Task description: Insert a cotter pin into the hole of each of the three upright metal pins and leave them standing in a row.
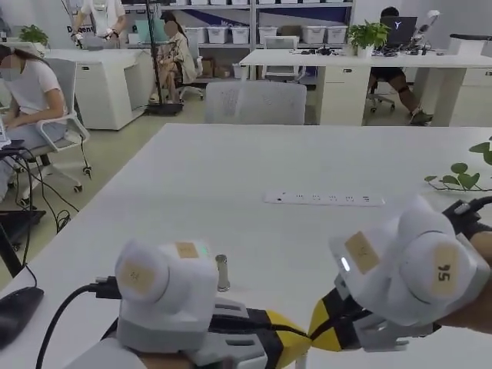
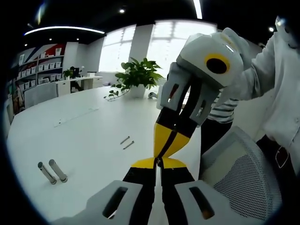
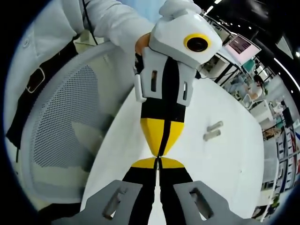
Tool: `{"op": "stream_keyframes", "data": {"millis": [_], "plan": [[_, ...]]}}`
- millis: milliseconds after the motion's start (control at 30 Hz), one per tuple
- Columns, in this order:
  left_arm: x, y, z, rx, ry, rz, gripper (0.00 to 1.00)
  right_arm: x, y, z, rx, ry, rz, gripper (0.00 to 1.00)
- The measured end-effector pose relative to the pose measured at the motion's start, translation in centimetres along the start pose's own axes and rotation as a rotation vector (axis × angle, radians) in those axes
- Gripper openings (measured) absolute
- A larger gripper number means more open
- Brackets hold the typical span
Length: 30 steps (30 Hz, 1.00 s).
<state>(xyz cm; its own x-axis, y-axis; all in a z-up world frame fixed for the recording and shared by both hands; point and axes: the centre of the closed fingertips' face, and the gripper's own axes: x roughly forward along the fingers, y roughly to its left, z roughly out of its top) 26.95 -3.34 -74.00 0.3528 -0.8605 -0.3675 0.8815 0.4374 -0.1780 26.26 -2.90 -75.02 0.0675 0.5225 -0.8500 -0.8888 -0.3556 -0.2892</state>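
Cotter pins: two thin, short metal cotter pins (image 2: 124, 139) lie loose side by side on the white worktop (image 2: 93, 122), well apart from the metal pins. By my read, at least two insertions are left.

Grey cylindrical metal pins: in the head view one (image 1: 222, 273) stands upright, just beside the left gripper's white body. The left gripper view has two (image 2: 58, 170) close together, and the right gripper view has two (image 3: 214, 125) close together. With the fisheye tilt I can't tell whether those are standing or lying. The holes are too small to see whether anything is through them.

Left gripper (image 2: 158, 164): jaws closed, yellow tips together. Right gripper (image 3: 159, 161): jaws closed as well. Both are held in the air near the worktop's near edge, nose to nose, yellow tips touching. A third cotter pin could be nipped at that contact point. It's too small to tell, and nothing visibly sticks out.

Judgement: early stage. No insertion confirmed, row not confirmed. Left to do:
- line a cotter pin up with a pin's hole
- push it through
- repeat for the others
- check all three stand in a line
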Motion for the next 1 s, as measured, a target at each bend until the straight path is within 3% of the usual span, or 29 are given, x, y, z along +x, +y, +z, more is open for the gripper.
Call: {"op": "stream_keyframes", "data": {"millis": [1000], "plan": [[-0.42,-0.22,-0.10,0.004,0.009,-0.013,0.00,0.10,0.34,0.32,0.053,-0.012,0.009,0.03]]}}
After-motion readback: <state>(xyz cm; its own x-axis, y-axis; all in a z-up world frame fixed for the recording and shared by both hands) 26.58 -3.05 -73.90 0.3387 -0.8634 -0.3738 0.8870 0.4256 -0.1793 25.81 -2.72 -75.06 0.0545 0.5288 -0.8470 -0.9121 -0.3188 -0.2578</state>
